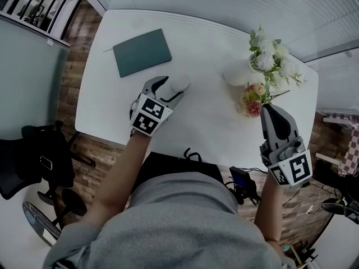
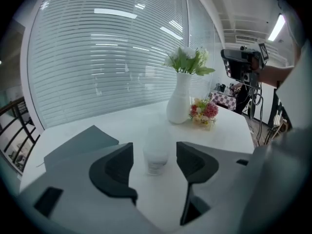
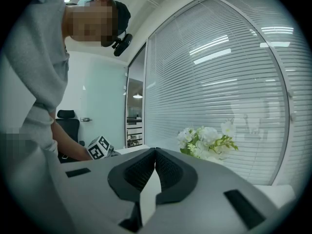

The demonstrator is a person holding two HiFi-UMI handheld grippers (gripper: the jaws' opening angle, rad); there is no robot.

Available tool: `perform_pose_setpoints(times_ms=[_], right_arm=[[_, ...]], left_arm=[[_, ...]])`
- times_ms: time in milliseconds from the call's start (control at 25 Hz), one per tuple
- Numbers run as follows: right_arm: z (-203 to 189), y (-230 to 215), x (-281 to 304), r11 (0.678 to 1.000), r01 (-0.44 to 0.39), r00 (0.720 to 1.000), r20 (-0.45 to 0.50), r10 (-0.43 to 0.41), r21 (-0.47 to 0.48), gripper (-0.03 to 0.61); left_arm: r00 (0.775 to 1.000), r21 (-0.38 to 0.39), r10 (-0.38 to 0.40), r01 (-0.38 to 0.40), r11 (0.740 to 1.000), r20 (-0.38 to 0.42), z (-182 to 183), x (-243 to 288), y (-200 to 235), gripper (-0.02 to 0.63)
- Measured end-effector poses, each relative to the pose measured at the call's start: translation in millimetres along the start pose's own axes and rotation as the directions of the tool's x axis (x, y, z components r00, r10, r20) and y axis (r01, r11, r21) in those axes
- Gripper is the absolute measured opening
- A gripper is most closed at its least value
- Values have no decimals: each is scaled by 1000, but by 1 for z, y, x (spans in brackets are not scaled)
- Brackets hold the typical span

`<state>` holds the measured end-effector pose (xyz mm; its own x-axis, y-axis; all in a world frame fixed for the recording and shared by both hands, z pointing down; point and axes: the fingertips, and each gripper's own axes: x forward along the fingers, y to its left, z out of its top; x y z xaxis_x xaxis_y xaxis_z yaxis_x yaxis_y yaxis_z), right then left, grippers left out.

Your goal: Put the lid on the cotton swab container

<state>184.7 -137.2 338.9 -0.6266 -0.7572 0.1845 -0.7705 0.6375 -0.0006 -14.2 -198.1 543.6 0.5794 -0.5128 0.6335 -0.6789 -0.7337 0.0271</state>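
The cotton swab container (image 1: 181,83) is a small frosted white cylinder that stands upright on the white table (image 1: 207,130). In the left gripper view the container (image 2: 157,147) stands between and just beyond the two dark pads, apart from both. Its upper part looks like a frosted cap, but the blur hides any seam. My left gripper (image 1: 167,88) is open and holds nothing. My right gripper (image 1: 268,111) hovers at the table's right front, by the flowers, with its jaws shut. In the right gripper view the right gripper (image 3: 156,152) has its pads pressed together with nothing between them.
A dark green notebook (image 1: 141,52) lies at the table's far left. A white vase with white flowers (image 1: 242,72) and a small pink bouquet (image 1: 253,102) stand at the right. An office chair (image 1: 33,161) is on the floor left of the table.
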Motion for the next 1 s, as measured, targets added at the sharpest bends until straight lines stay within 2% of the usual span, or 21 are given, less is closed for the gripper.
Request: perform_pose_setpoints(times_ms=[160,400,600,720,1000], right_arm=[[5,3,0,1000,-1,1000,14,1,-9,23],[19,8,2,999,-9,999,33,10,-37,23],[30,11,3,997,-10,999,38,13,-72,23],[39,9,-1,998,3,998,69,0,-57,23],[55,9,-6,998,31,993,113,-24,-60,23]], left_arm=[[998,7,22,-23,1000,58,18,-14,2,268],[992,12,21,-22,1000,128,41,-38,5,78],[978,26,33,-39,999,207,69,-61,2,34],[964,41,30,-43,998,263,88,-78,-2,11],[928,39,68,-88,995,366,120,-121,4,8]])
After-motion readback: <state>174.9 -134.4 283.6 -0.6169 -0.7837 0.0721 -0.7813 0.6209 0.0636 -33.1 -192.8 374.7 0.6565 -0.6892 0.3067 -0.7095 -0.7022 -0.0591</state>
